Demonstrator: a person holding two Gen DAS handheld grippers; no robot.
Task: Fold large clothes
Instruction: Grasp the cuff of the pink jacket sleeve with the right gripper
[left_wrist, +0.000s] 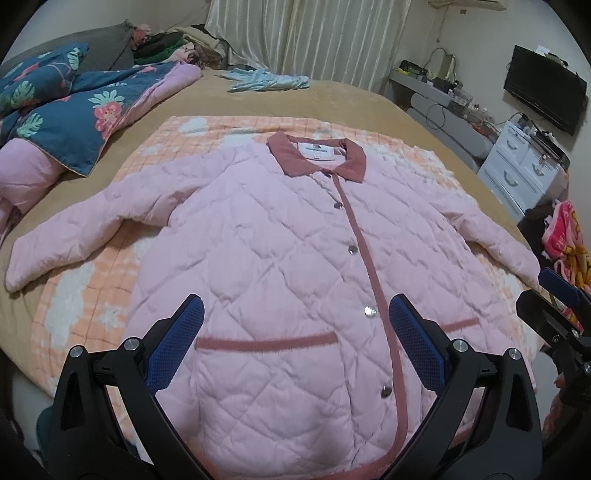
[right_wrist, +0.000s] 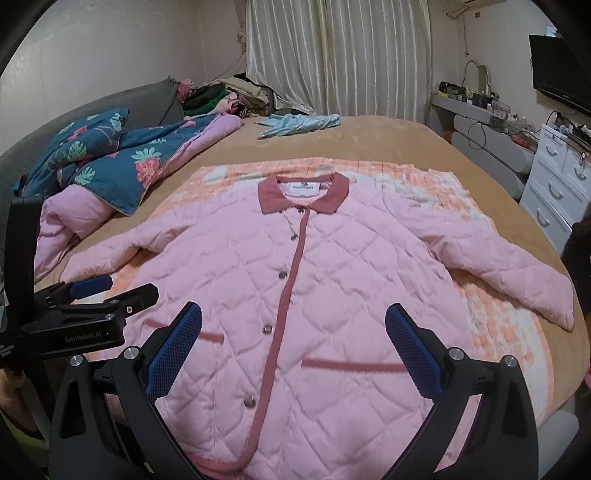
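Note:
A pink quilted jacket (left_wrist: 280, 236) with a dark pink collar lies flat and buttoned on an orange checked blanket (left_wrist: 74, 295), sleeves spread to both sides. It also shows in the right wrist view (right_wrist: 332, 266). My left gripper (left_wrist: 295, 314) is open and empty above the jacket's lower hem. My right gripper (right_wrist: 293, 317) is open and empty above the hem too. The left gripper shows at the left edge of the right wrist view (right_wrist: 92, 295), and the right gripper at the right edge of the left wrist view (left_wrist: 554, 295).
The bed (left_wrist: 332, 99) has a tan cover. A blue floral quilt (left_wrist: 74, 110) lies at the left, a light blue garment (left_wrist: 266, 79) at the far end. White drawers (left_wrist: 524, 170) and a TV (left_wrist: 543, 88) stand to the right.

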